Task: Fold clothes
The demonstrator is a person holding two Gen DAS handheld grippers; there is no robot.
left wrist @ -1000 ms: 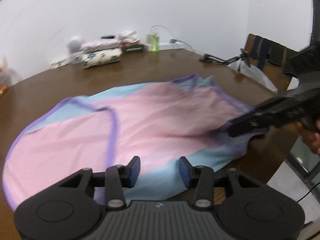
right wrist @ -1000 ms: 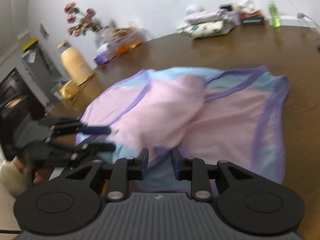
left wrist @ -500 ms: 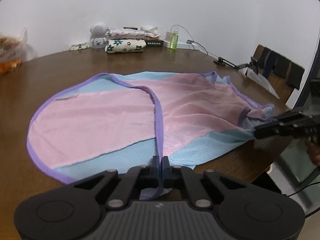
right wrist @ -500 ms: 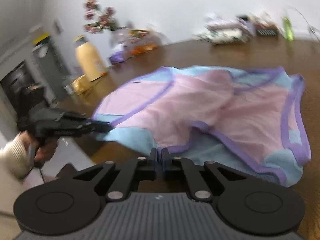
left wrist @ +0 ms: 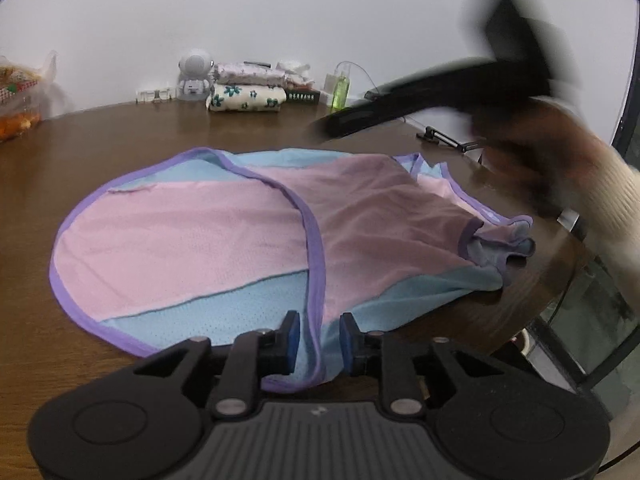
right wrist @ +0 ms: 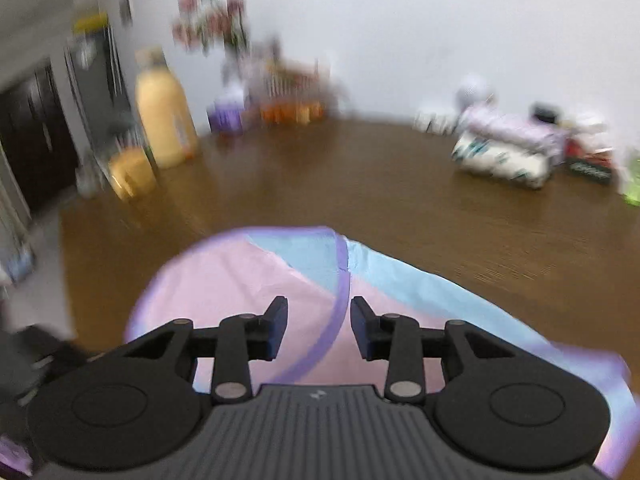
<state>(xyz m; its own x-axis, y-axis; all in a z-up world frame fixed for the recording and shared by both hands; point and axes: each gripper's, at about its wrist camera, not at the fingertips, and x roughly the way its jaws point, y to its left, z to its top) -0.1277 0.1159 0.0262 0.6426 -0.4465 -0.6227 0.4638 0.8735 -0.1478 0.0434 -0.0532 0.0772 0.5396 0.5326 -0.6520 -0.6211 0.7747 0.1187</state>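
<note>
In the left wrist view, the pink and blue garment (left wrist: 248, 236) is being seen spread flat on the brown table (left wrist: 100, 152), one rounded flap already laid over the middle and a bunched corner (left wrist: 500, 240) lying close to the table's right edge. The left gripper (left wrist: 316, 338) is being held low over the near hem, its jaws having just been opening; they are standing apart, with the purple trim (left wrist: 312, 248) running between the pads but not being pressed by them. The right gripper (left wrist: 400, 108) is being swung across above the cloth, heavily blurred, so its jaw state cannot be told from this view. A risk is being judged here: the bunched corner is being left near the edge and could be dragged off if the cloth is pulled toward the near side. In the right wrist view, the right gripper (right wrist: 319, 330) is being shown with jaws apart after just opening, nothing clamped, the garment (right wrist: 248, 280) lying below and ahead of them. The picture is being smeared by fast motion, so a hurried grab could be made on a single layer or on the wrong seam, and the fold already laid could be undone. The folded pile (right wrist: 508, 152) at the far side is being kept well apart.
</note>
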